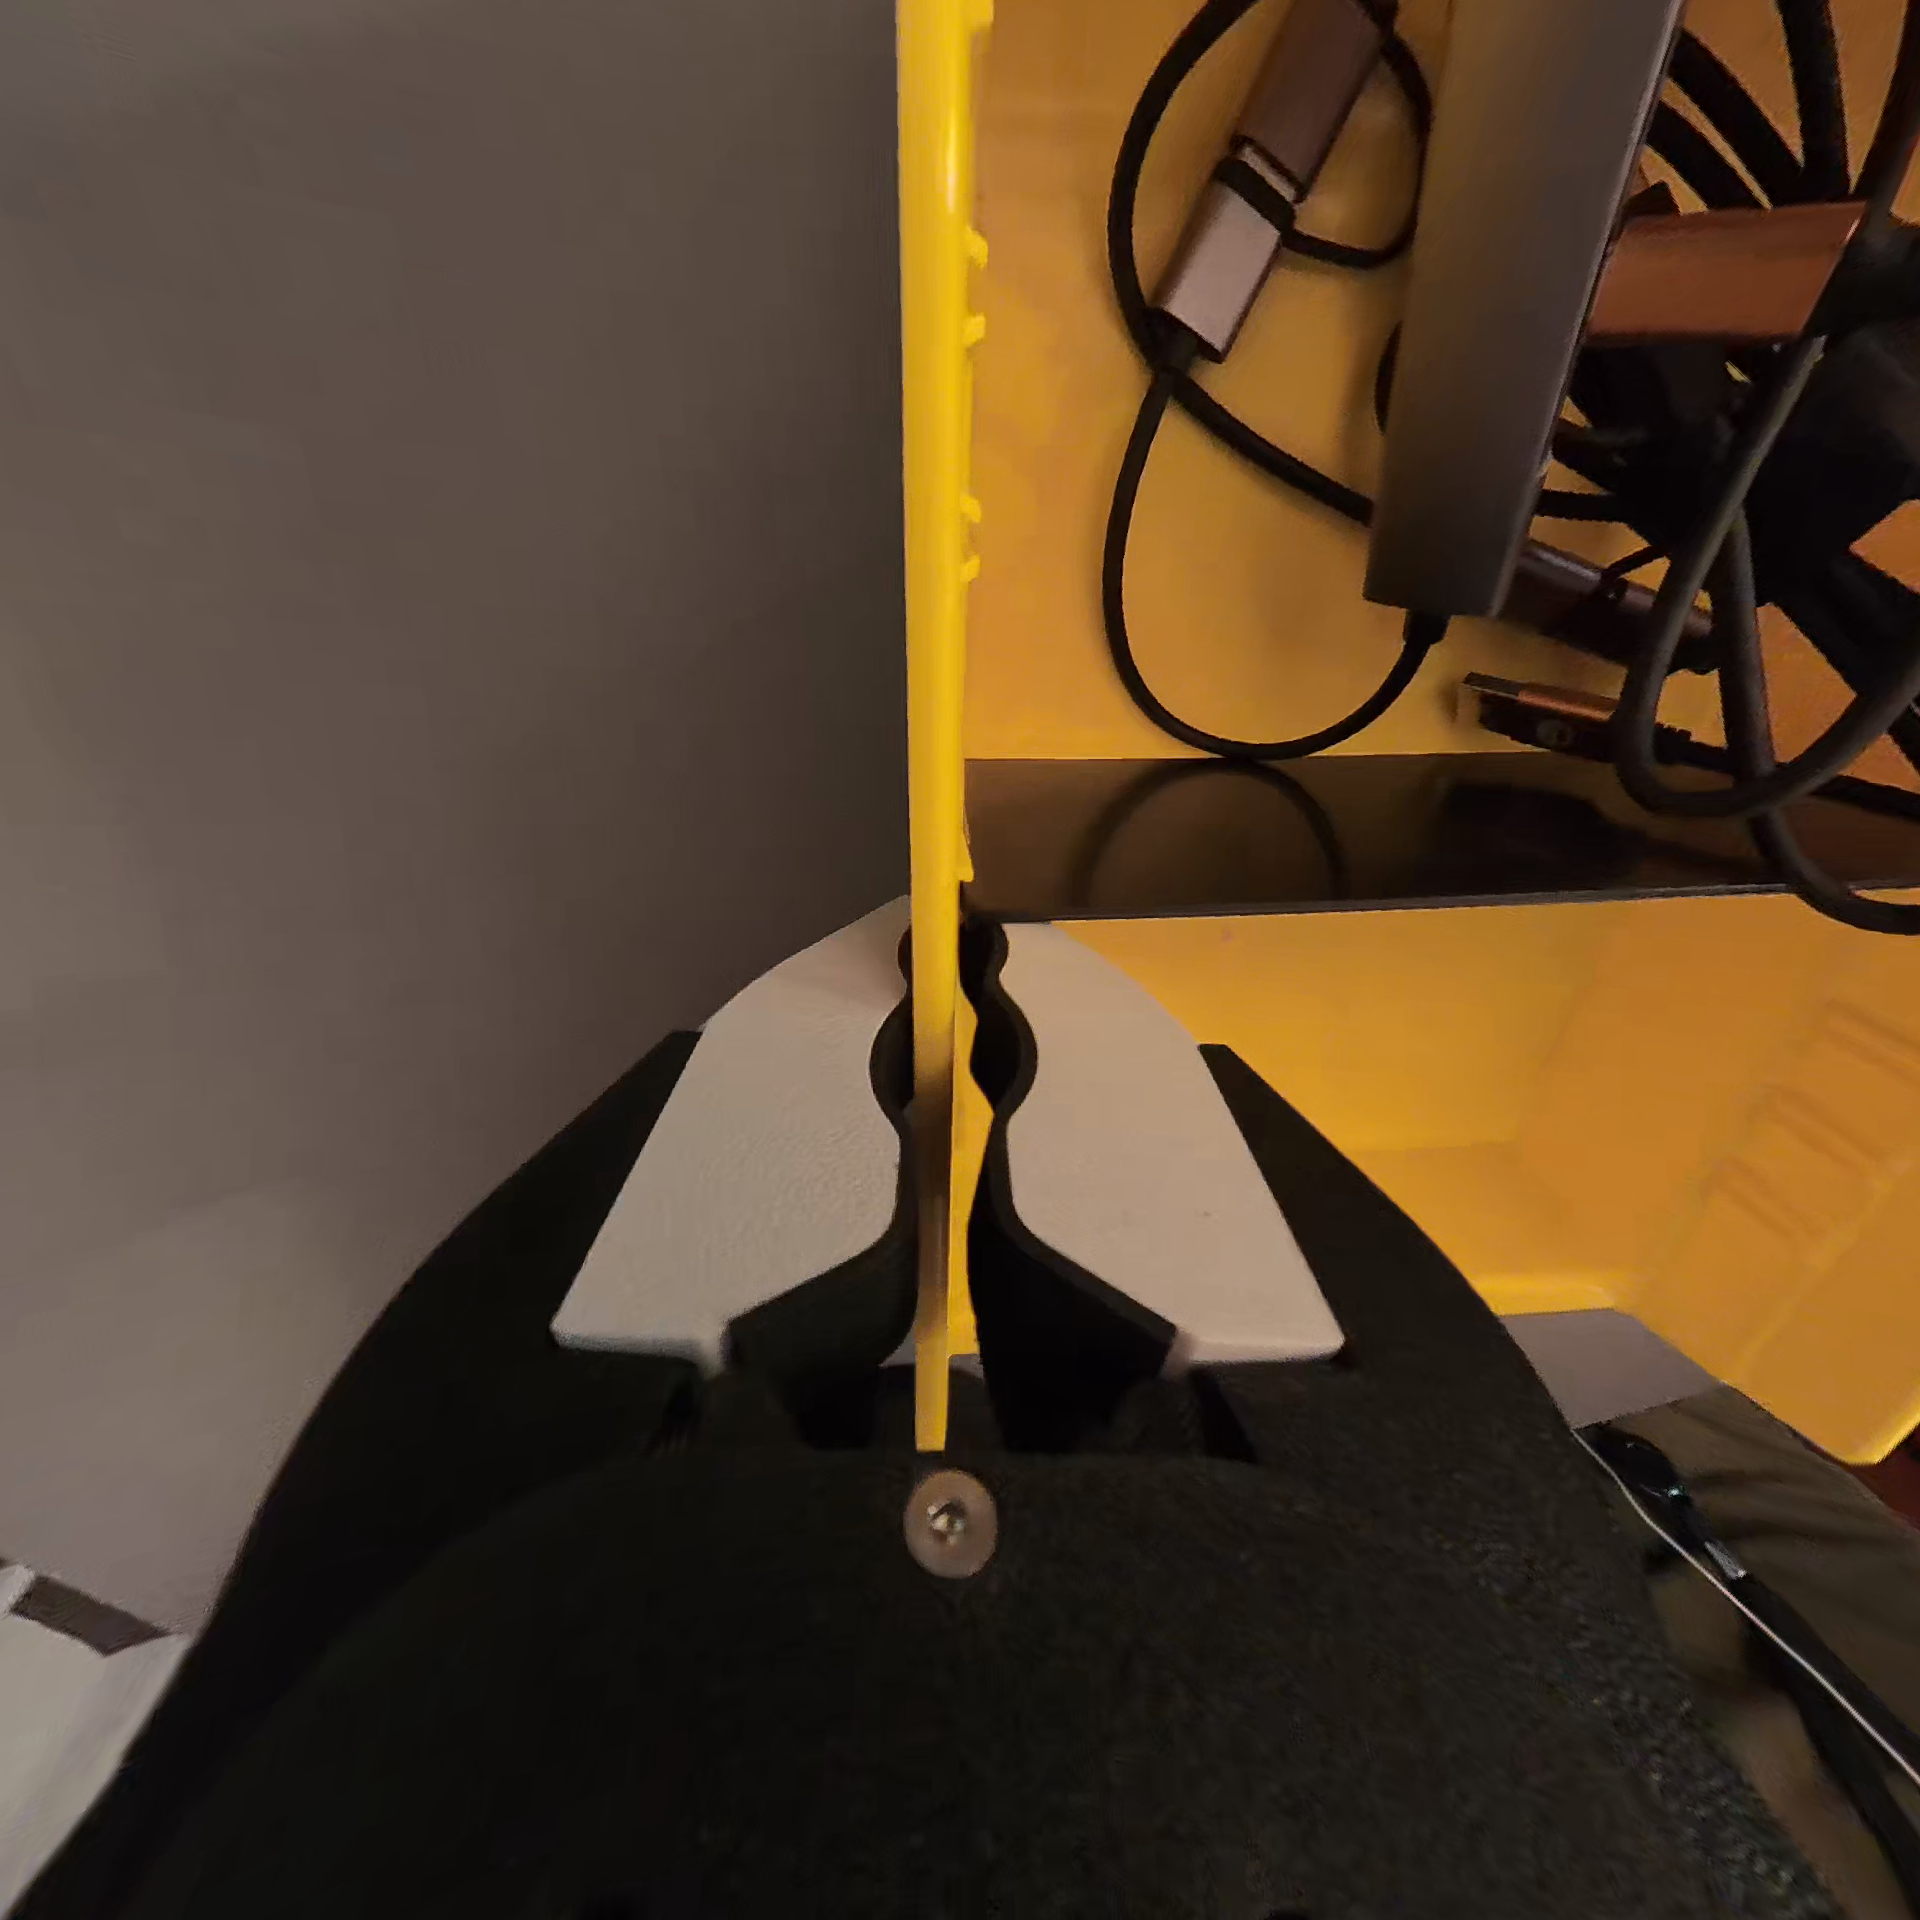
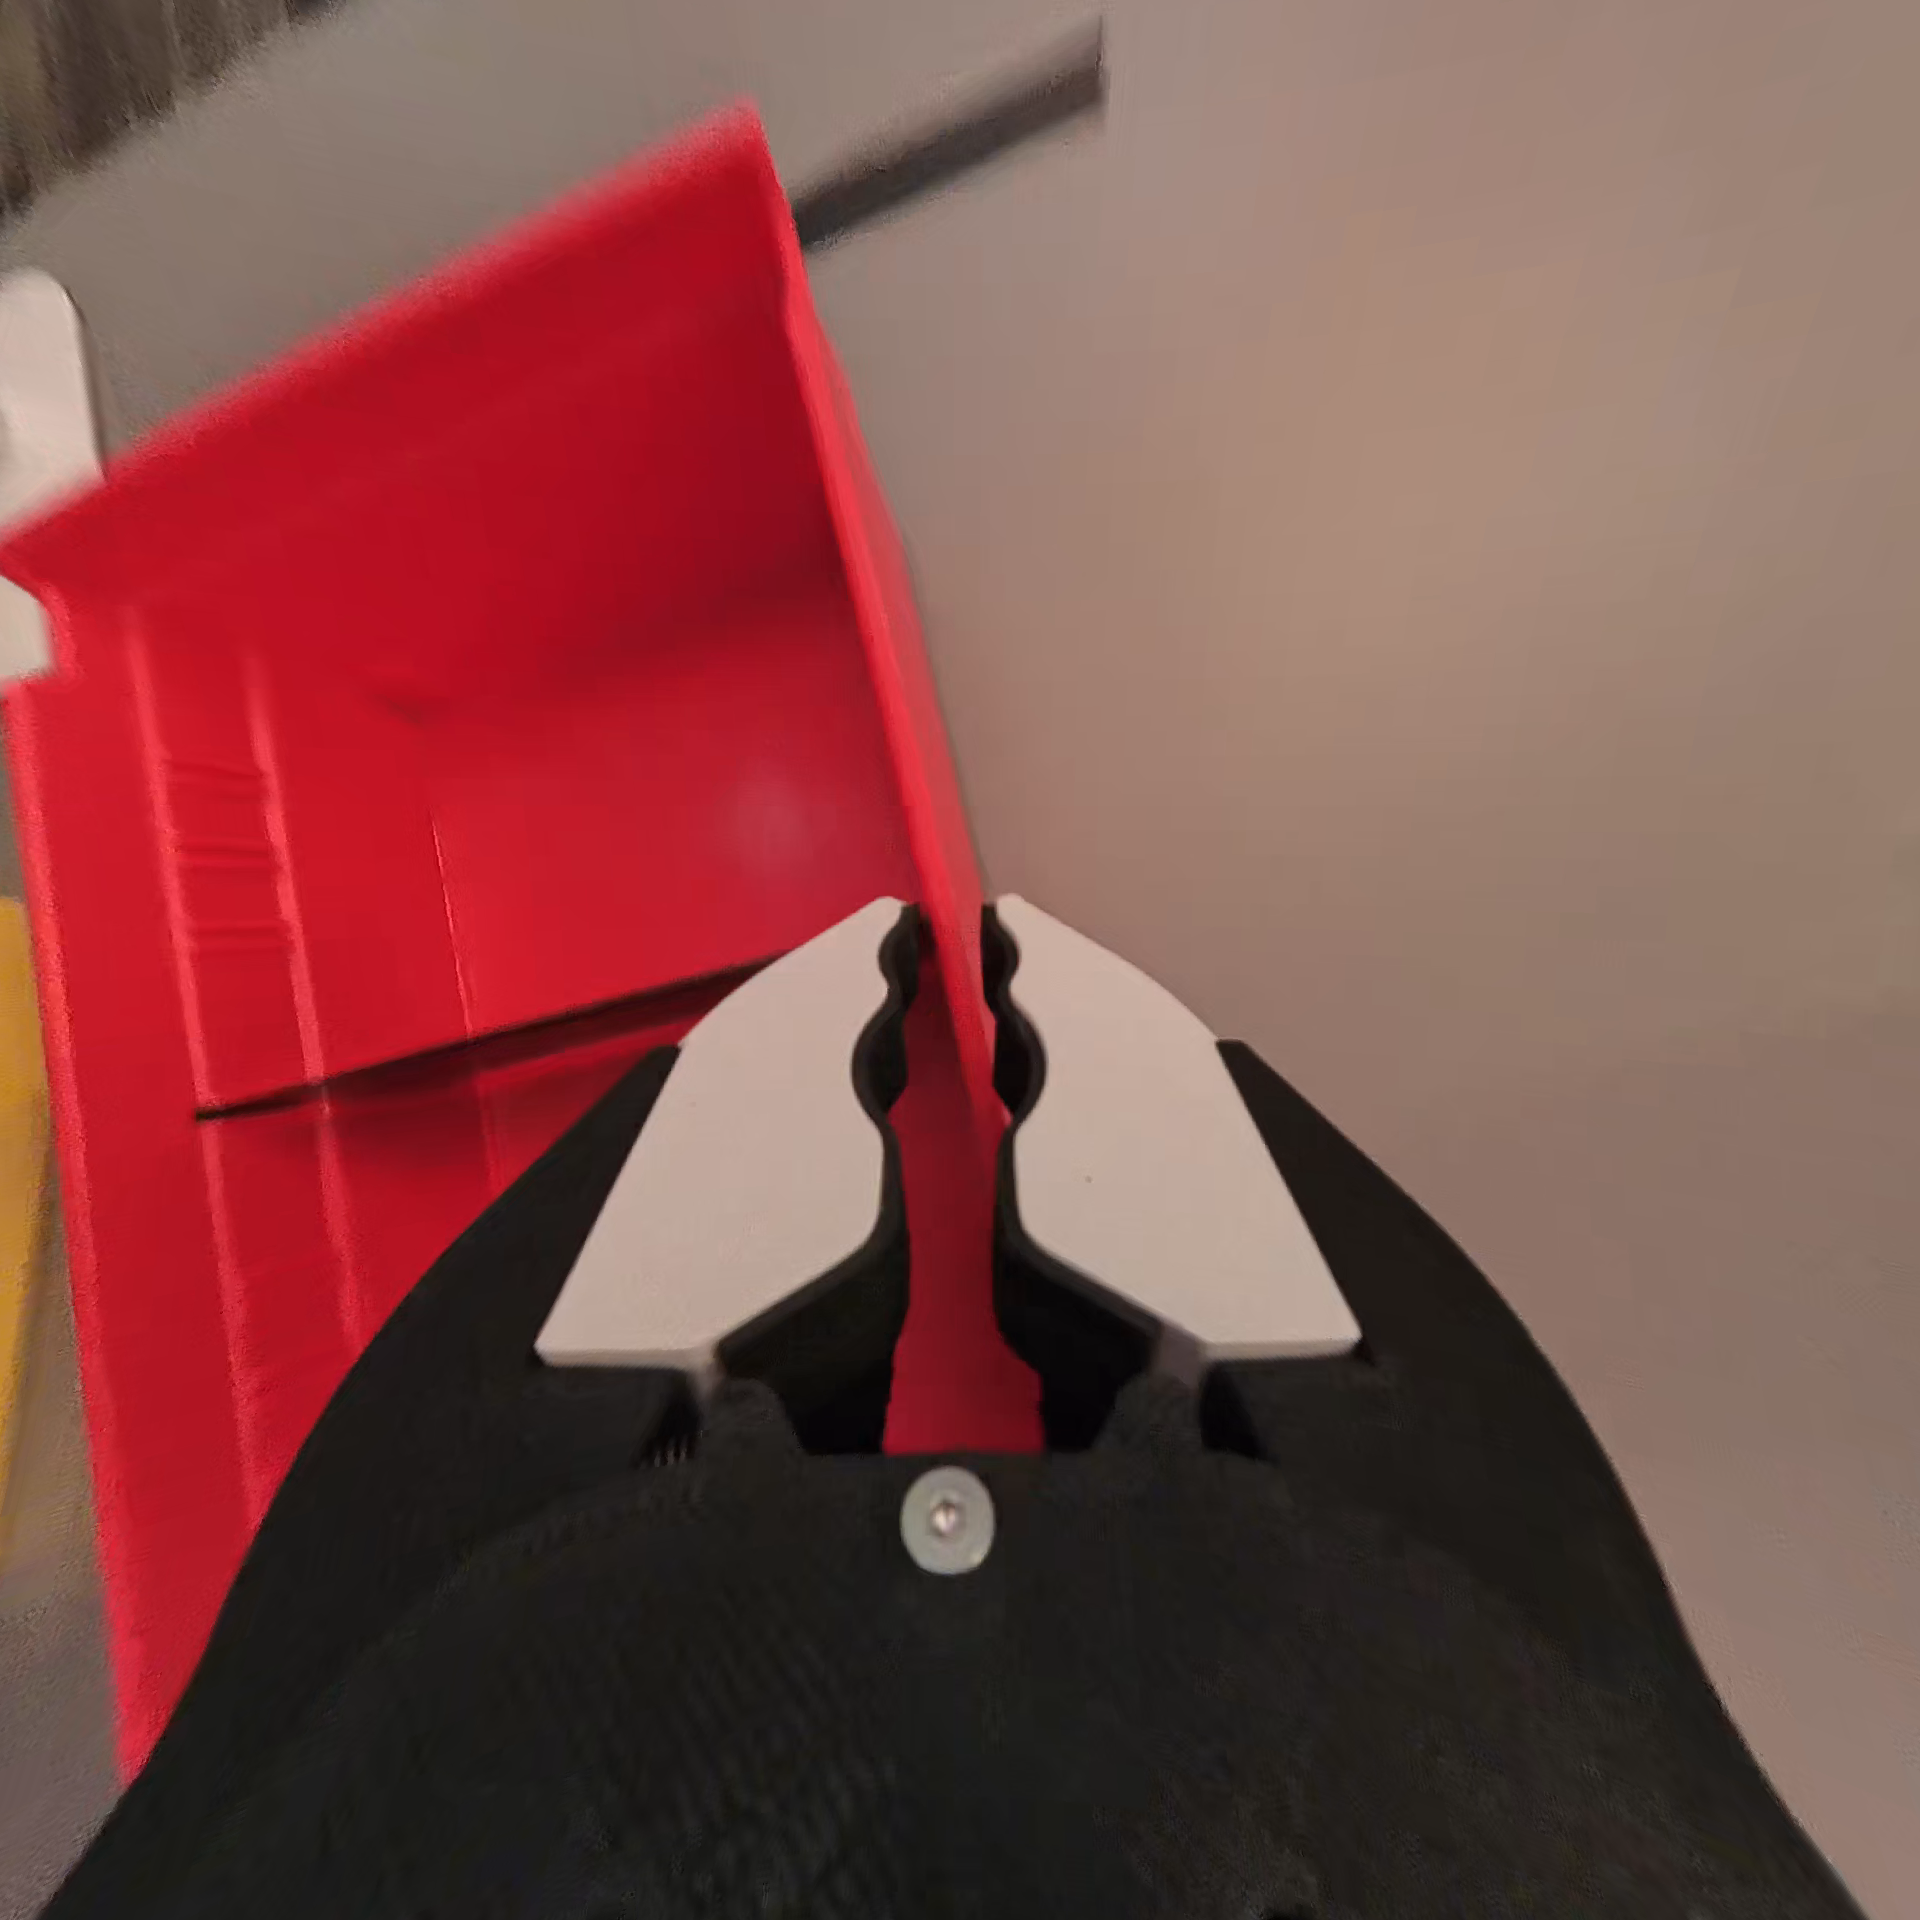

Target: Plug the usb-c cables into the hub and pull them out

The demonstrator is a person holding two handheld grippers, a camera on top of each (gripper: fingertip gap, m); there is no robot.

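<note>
In the left wrist view my left gripper (image 1: 940,935) is shut on the thin side wall (image 1: 935,520) of a yellow bin (image 1: 1299,1091). Inside the bin lie a grey hub (image 1: 1507,312), grey-cased cable plugs (image 1: 1226,281) and looped black cables (image 1: 1122,520). In the right wrist view, which is blurred, my right gripper (image 2: 951,914) straddles the side wall (image 2: 862,520) of a tilted red bin (image 2: 520,675). The wall leans toward the right pad, with a gap at the left pad. The jaws are open and do not clamp it. The red bin looks empty.
A dark glossy divider (image 1: 1351,831) crosses the yellow bin. A copper-coloured plug (image 1: 1538,712) and more tangled cables lie at the right. A plain grey surface (image 2: 1455,623) lies beside both bins. A yellow edge (image 2: 16,1143) shows at the far left of the right wrist view. The grippers' ends are close to 60 cm from one another.
</note>
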